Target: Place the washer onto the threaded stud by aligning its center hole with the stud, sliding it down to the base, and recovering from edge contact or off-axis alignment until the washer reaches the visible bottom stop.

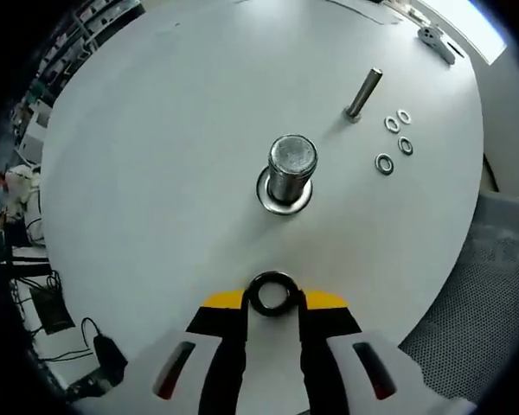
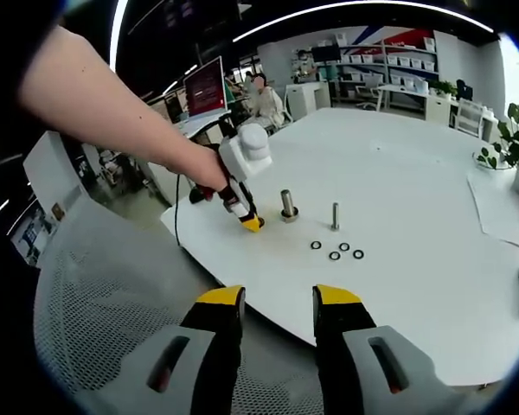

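My left gripper point(image 1: 274, 299) is shut on a dark washer point(image 1: 272, 277), pinched between its yellow-tipped fingers just above the white table point(image 1: 156, 156). Ahead of it stands a thick metal stud point(image 1: 291, 164), upright, with a metal ring point(image 1: 268, 195) around its foot. The washer is short of the stud and apart from it. In the right gripper view a hand holds the left gripper point(image 2: 250, 223) close beside the same stud point(image 2: 288, 204). My right gripper point(image 2: 278, 298) hangs open and empty off the table's near edge.
A thin threaded stud point(image 1: 363, 92) stands beyond the thick one, with several loose small washers point(image 1: 394, 138) beside it. A mesh chair point(image 2: 112, 303) sits below the table edge. Paper point(image 2: 497, 207) lies at the right and a white part point(image 1: 437, 41) at the far edge.
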The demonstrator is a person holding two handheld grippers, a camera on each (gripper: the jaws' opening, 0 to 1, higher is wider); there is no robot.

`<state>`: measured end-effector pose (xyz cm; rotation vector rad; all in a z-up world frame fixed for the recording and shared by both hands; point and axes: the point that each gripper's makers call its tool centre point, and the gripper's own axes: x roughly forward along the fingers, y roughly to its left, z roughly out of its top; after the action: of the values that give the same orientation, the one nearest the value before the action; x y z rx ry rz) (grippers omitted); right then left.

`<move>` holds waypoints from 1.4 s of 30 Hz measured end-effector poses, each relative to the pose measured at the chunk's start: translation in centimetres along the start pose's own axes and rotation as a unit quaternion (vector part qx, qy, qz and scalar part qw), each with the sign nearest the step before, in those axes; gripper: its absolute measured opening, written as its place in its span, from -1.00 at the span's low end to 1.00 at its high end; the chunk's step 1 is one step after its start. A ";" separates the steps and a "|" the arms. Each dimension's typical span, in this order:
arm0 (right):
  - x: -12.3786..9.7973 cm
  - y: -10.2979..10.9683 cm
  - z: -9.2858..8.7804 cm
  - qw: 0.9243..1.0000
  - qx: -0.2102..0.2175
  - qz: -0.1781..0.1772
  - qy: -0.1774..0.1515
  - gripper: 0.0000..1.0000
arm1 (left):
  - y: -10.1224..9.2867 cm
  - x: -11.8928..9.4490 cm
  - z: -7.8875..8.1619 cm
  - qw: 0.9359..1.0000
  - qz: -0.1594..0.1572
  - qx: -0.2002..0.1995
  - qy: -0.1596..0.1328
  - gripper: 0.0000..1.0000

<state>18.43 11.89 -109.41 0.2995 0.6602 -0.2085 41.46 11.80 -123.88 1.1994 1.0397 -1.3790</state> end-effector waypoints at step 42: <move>-0.1 0.1 0.2 1.000 0.003 0.005 -0.008 -0.32 | -0.7 -7.2 7.2 0.994 -0.004 0.077 -0.081 -0.63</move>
<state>18.55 11.91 -109.16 0.3070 0.6424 -0.2030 39.94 5.87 -115.75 1.1736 0.8389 -1.5587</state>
